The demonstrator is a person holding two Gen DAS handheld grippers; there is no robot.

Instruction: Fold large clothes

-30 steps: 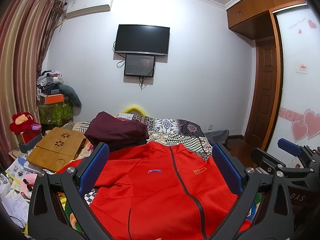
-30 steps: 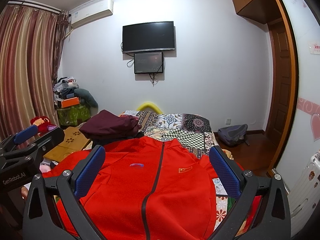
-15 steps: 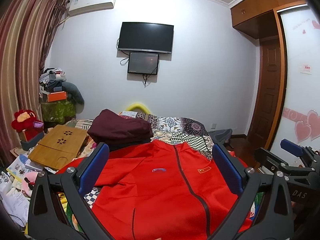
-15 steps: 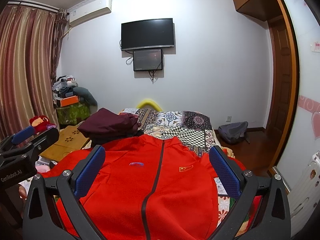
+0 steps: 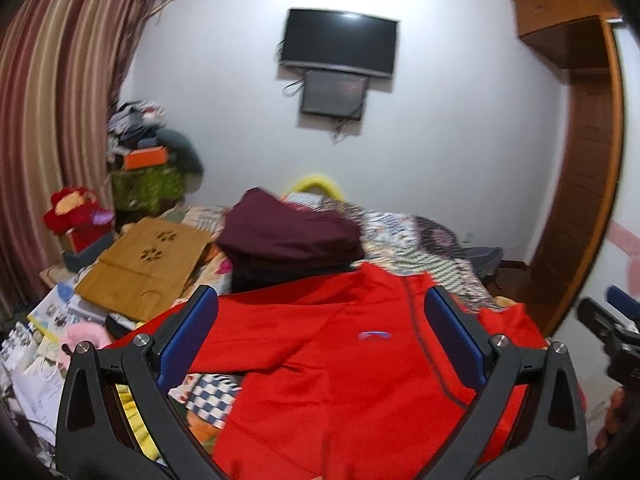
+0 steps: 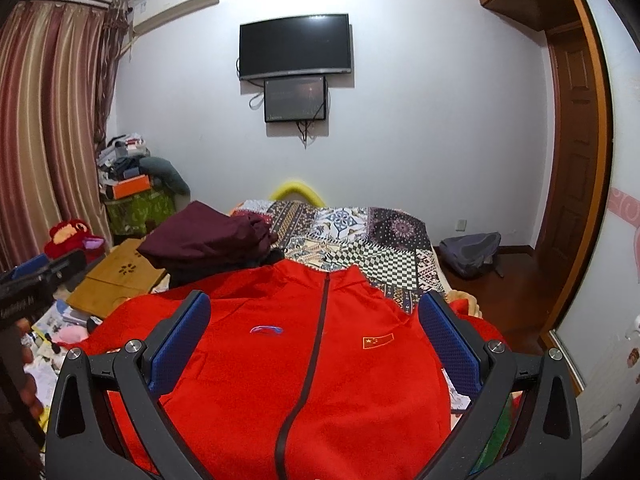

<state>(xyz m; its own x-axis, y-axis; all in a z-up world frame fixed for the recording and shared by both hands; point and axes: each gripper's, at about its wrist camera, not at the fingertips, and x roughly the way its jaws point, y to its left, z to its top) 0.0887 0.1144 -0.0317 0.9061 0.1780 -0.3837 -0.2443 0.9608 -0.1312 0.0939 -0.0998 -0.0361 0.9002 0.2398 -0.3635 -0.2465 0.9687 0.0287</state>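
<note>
Since the earlier frames the left gripper (image 5: pixel 320 344) has swung left and tilted: its view is now blurred, and the jacket's (image 6: pixel 312 360) left sleeve and the clutter beside the bed take up more of the frame. The right gripper (image 6: pixel 314 344) has barely shifted.

Both grippers are released, jaws spread wide, with nothing between the blue pads (image 6: pixel 180 344). Neither touches fabric.

The jacket lies flat, front up and zipped, on the near part of the bed (image 6: pixel 360 240). It sits directly below and ahead of both sets of fingers. Its long axis follows the zipper (image 6: pixel 320 320), running near to far, with the collar at the far end. The sleeves spread left and right. The left sleeve (image 5: pixel 248 332) reaches toward the left bed edge, so the left gripper is judged nearer to it; the right gripper is centred over the zipper line.

Edges and room:
- Far of the collar: a maroon pile (image 6: pixel 208 236) touches or just overlaps the left shoulder; which one cannot be determined.
- Far right: open patterned bedspread, the widest free area.
- Left: a wooden tray (image 5: pixel 148 264) and loose papers crowd the bed edge, leaving little clearance.
- Right: the bed edge lies close to the right sleeve, then bare floor.

Judgement: no fold is started yet; a sleeve grasp is the likely first step.
</note>
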